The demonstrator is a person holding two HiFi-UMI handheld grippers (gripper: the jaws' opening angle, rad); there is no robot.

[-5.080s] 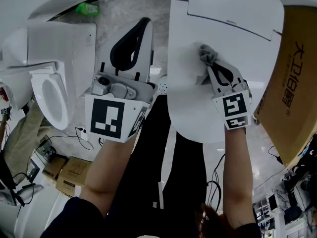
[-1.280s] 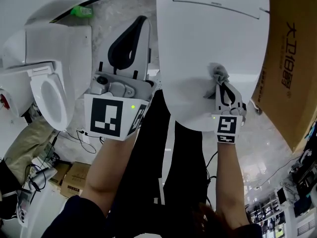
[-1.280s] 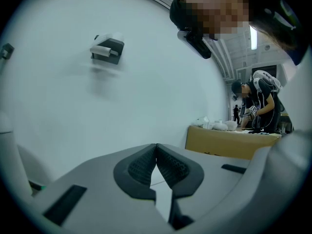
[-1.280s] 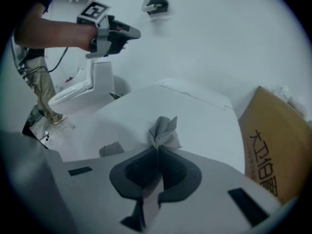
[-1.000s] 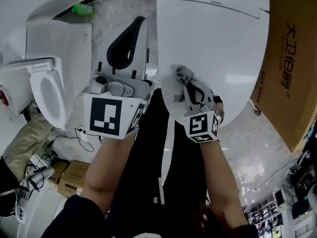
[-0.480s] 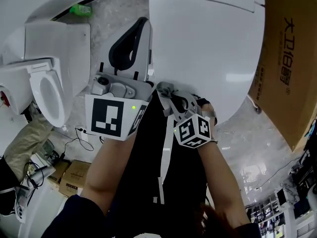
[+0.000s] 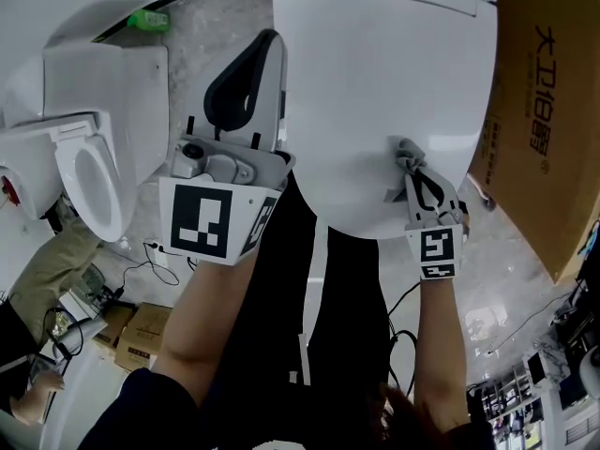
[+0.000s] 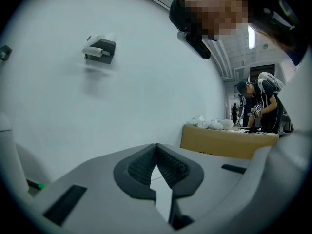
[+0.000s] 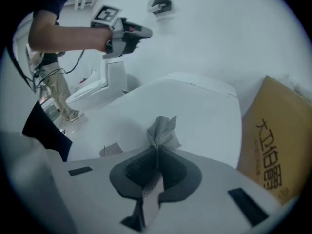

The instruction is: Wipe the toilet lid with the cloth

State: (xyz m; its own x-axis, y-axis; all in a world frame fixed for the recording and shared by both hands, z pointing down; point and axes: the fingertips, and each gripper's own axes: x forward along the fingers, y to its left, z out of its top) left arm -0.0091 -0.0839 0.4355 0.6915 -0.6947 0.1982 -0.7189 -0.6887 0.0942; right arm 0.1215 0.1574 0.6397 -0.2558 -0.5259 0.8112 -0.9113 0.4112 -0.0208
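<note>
The wiping looks to be in full swing; the right gripper [image 7: 413, 171] has its 2 jaws clamped tight on a small crumpled grey cloth [image 7: 403, 150], and the cloth sits on the closed glossy white oval toilet lid [image 7: 375, 73], near the front rim on the side toward the tall brown cardboard box [image 7: 548, 111]; from here it appears to touch the surface, with a shadow just beside it. In the right gripper view a tuft of cloth fans out past the jaw tips and a strip trails back between them, so the hold seems firm.

The left gripper [image 7: 271, 39] has its 2 jaws closed tip to tip on nothing; it hangs off the lid's left edge, over the floor between this toilet and the second white toilet with its open seat [image 7: 94, 176].

The next move, I'd judge, is a steady sweep across the lid with the cloth kept pressed flat; nothing on the lid shows which parts are already done.
</note>
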